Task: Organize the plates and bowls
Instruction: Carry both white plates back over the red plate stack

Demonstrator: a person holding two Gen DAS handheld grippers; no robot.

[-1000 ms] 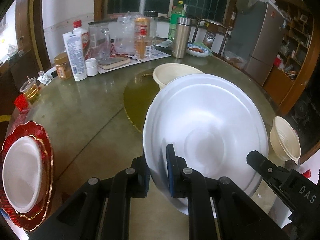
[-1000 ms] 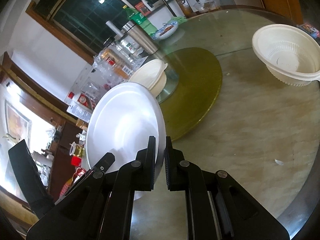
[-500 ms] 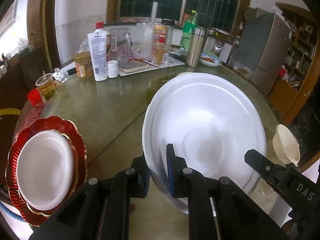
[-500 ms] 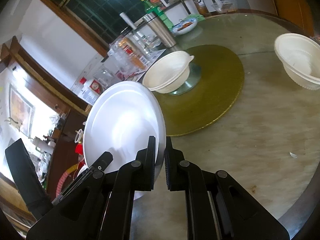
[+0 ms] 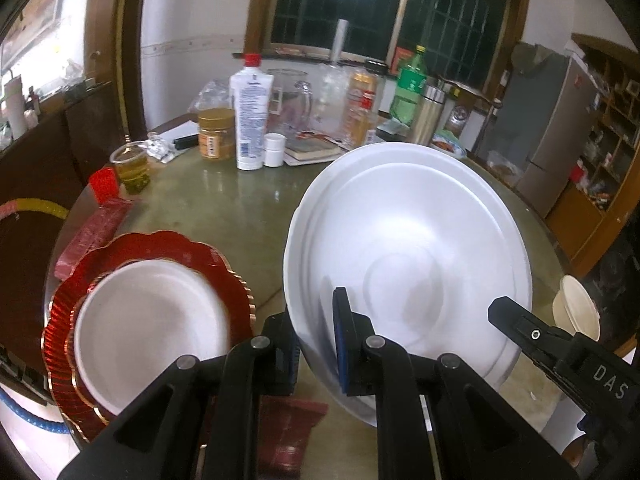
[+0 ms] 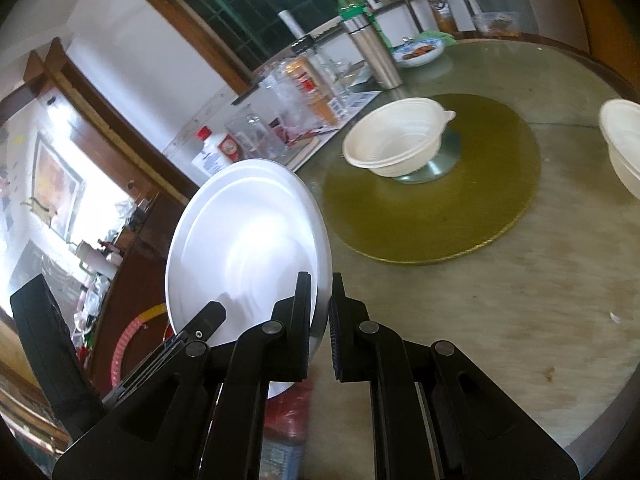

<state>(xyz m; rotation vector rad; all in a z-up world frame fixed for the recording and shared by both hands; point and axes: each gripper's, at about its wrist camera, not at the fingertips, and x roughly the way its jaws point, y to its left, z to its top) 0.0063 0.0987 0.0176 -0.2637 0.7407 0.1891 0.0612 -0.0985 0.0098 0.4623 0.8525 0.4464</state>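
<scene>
Plate (image 5: 408,256): white, round, glossy, tilted, rim in both grippers.

White plate (image 5: 408,248): smooth, semi-matt, looks like foam or thin plastic; soft sheen at centre. Left gripper (image 5: 316,344) clamping its rim: matt black plastic, blue ribbed pads, bare metal pivot pins. Right gripper (image 6: 320,320), same build. Table (image 5: 224,208): glossy glass-like top, reflections showing; mottled and scuffed nearer the turntable (image 6: 436,200), which reads dull olive-gold, brushed. Bowl (image 6: 396,140) on the turntable: cream plastic, ribbed inside, low gloss. Red charger plate (image 5: 192,252) left of the white plate: shiny, fluted, gilt edge. Flask (image 5: 426,116) behind: brushed metal.
</scene>
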